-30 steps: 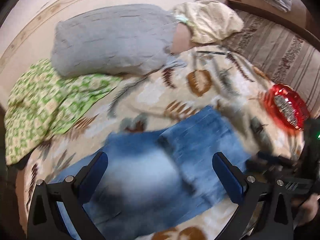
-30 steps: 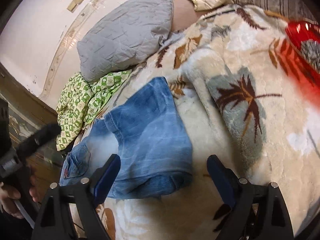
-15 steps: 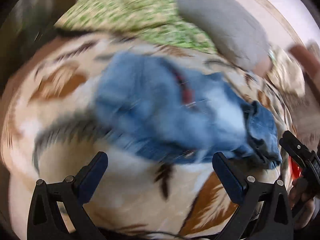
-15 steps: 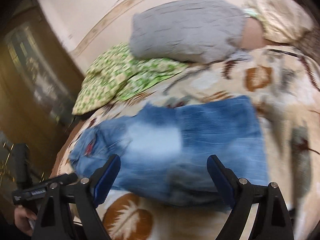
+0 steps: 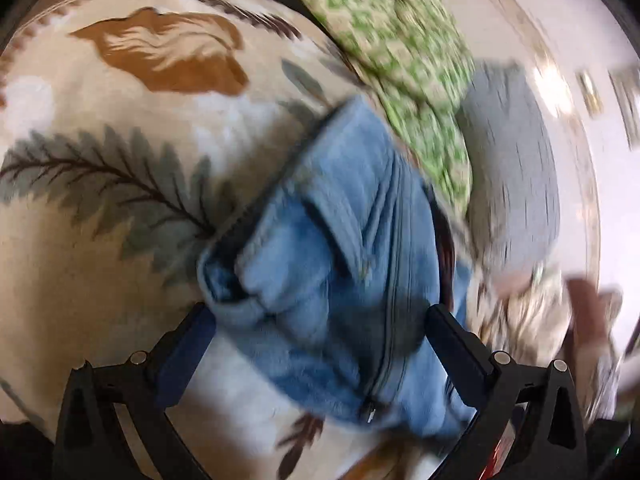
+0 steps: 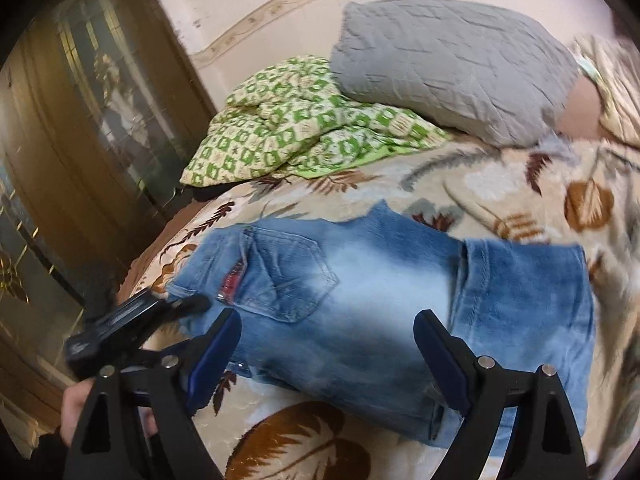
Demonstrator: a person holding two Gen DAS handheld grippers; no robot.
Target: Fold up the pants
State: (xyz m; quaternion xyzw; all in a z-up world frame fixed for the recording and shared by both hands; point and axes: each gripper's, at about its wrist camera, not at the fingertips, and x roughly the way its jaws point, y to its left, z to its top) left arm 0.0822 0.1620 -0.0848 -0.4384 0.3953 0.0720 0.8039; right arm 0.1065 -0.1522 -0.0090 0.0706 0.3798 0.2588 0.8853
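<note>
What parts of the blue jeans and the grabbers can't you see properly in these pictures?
- Left wrist view: motion blur smears the jeans, so seams and folds are unclear.
- Right wrist view: the right gripper covers the jeans' near edge.
- Right wrist view: the left gripper is side-on at the waistband end; whether it touches the denim is unclear.
- Both views: layers underneath the jeans are hidden by the top layer.

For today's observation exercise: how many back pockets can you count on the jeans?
1: a back pocket on the jeans, near the waistband end at picture left. Another may be hidden under the fold.
</note>
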